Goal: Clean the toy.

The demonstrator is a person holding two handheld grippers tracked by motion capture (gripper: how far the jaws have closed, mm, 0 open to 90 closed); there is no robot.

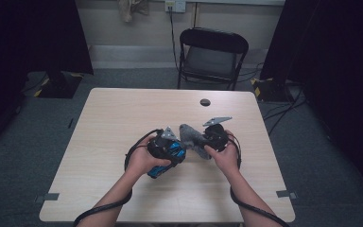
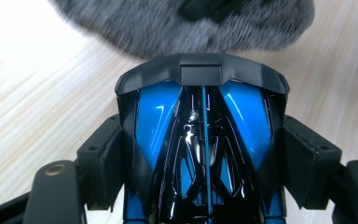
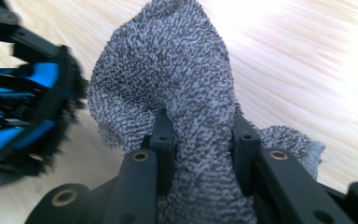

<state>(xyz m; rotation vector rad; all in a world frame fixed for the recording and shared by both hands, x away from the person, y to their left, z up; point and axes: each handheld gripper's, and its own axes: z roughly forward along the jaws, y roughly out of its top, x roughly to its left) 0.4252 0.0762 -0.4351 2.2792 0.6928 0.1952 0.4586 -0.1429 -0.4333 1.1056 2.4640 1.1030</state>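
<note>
The right tool (image 3: 200, 135) pinches a soft, floppy grey cloth (image 3: 177, 79) at its bunched middle above the tabletop (image 1: 118, 118), while the left tool (image 2: 205, 140) clamps a rigid, glossy, likely slippery blue-black gadget (image 2: 200, 121) by its sides.

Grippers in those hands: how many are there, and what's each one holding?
2. The left gripper, at table centre, grips a blue-and-black shiny object. The right gripper, beside it, is shut on a grey terry cloth.
</note>
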